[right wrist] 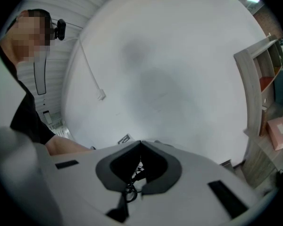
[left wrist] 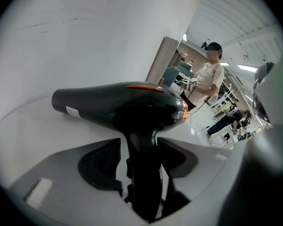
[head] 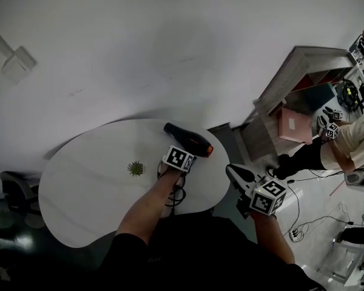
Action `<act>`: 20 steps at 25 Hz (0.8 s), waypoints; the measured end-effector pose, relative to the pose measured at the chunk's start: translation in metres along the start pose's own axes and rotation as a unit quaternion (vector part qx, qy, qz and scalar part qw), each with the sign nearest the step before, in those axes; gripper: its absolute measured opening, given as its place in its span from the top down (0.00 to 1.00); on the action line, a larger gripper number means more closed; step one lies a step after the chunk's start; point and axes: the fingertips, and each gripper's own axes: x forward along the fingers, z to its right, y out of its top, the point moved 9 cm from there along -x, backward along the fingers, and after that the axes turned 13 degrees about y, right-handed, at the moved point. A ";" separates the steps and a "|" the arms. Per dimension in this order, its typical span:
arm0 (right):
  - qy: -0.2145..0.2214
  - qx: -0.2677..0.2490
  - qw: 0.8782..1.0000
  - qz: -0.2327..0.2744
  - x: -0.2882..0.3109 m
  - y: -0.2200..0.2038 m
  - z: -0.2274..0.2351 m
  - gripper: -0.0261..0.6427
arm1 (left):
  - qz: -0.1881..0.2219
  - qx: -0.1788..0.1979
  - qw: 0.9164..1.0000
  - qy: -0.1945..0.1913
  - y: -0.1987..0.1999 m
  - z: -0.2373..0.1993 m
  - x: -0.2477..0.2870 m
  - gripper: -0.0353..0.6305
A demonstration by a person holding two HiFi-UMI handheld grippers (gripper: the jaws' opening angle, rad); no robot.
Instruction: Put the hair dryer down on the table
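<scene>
Centrally, in the head view, the black hair dryer (head: 188, 139) lies on the white rounded counter (head: 91, 180), near its far right edge, with the orange-ringed end pointing right. The left gripper (left wrist: 140, 161) reaches down over the dryer's handle. In the left gripper view its jaws stand wide apart, one on each side of the handle, and a strip of pale counter shows between the handle and the left pad (left wrist: 101, 166), so the pads do not press on it. The dryer's black cord (head: 177, 196) trails back toward the person across the near edge of the counter. A small green plant (head: 135, 168) stands on the counter to the left of the gripper, apart from it. The right gripper (head: 235, 173) is held off the counter's right edge, above the floor. In the right gripper view its jaws meet at the tips with nothing between them. A wooden shelf unit (head: 291, 83) stands at the right, with a second person (head: 352, 141) beside it.
</scene>
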 end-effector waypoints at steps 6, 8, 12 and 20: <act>0.016 -0.007 1.000 -0.002 0.009 0.004 -0.001 0.94 | 0.018 -0.017 1.000 0.005 -0.004 -0.007 -0.019 0.57; 0.023 -0.009 1.000 -0.003 0.011 0.006 -0.001 0.94 | 0.030 -0.015 0.999 0.015 -0.003 -0.010 -0.028 0.57; 0.036 -0.013 0.999 -0.008 0.018 0.008 -0.001 0.94 | 0.066 -0.028 0.997 0.032 0.003 -0.024 -0.053 0.58; 0.065 -0.027 0.997 -0.014 0.038 0.017 -0.007 0.94 | 0.160 -0.066 0.983 0.061 0.002 -0.042 -0.113 0.60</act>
